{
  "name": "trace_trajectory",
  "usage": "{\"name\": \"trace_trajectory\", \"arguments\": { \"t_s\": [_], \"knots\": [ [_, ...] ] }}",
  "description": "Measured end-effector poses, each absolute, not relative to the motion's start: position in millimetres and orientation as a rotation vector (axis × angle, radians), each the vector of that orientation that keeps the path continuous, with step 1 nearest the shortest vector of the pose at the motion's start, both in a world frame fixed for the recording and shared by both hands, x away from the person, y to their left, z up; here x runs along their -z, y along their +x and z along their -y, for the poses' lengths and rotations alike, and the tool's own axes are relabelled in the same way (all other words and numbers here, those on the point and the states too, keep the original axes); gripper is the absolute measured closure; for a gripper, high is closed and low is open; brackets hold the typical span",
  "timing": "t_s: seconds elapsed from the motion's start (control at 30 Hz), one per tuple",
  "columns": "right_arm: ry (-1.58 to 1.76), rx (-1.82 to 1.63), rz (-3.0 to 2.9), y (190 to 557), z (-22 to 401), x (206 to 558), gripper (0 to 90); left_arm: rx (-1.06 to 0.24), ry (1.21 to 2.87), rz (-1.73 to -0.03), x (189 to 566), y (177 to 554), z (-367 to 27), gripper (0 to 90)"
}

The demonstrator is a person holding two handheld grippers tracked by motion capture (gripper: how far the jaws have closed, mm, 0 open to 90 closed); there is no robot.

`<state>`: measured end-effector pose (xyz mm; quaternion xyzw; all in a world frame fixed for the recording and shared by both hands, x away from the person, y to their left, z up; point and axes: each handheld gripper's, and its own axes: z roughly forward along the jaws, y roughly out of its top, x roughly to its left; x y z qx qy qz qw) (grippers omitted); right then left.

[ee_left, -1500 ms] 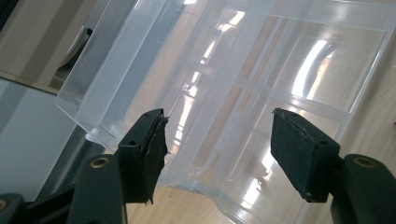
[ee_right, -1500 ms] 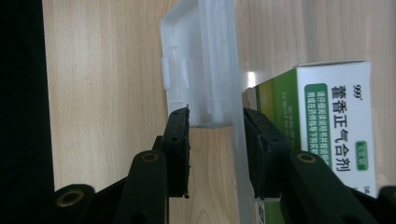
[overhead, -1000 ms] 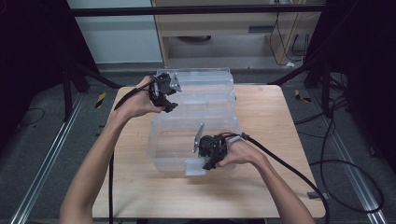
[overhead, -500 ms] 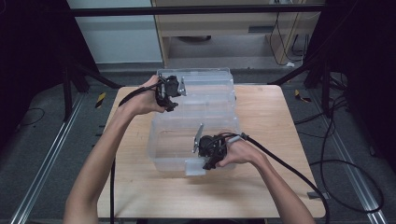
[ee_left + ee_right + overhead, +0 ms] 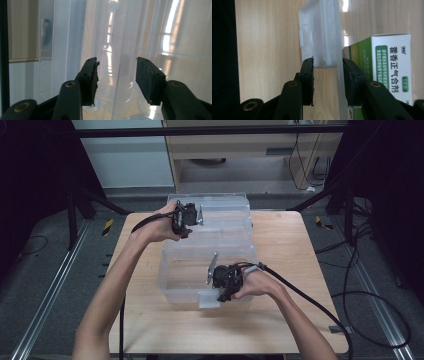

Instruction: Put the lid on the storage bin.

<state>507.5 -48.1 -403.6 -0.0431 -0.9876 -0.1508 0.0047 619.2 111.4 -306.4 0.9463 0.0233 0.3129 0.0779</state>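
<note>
Now left tool [image 5: 197, 215], upper centre of high view, has been closing on far lid [image 5: 220, 212] of clear bin [image 5: 175, 280]; pads not yet pressing. Right tool [image 5: 214, 279] pinches near latch flap [image 5: 322, 32]. Green-white box [image 5: 392, 70] inside. Two-handed hold nearly set.

a lab recording booth: black curtains [image 5: 30, 170], aluminium floor rails [image 5: 45, 305], loose cables [image 5: 370, 320], lone wooden table [image 5: 280, 235].

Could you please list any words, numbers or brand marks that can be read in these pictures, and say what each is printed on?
"999": top corner of the white and green box, right gripper view.
"藿香正气合剂": large green characters down the same box's white face.
Small white characters in the green band, the small green badge and the faint print on the green side: too small or blurred to read.
</note>
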Motion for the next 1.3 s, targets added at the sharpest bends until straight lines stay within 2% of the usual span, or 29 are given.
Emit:
{"name": "trace_trajectory", "arguments": {
  "t_s": [0.43,0.87,1.3],
  "knots": [
    [-0.114,0.477,3.105,507.3,47.9,403.9,64.7,-0.938,2.858,-0.02,311.0,621.0,-107.2,61.6],
    [-0.117,0.475,3.11,506.6,47.9,403.9,64.8,-0.927,2.899,0.007,314.5,621.8,-106.1,74.6],
    [-0.115,0.492,3.112,506.5,48.9,403.8,65.6,-0.935,2.906,0.04,314.1,618.3,-102.8,77.4]
  ]
}}
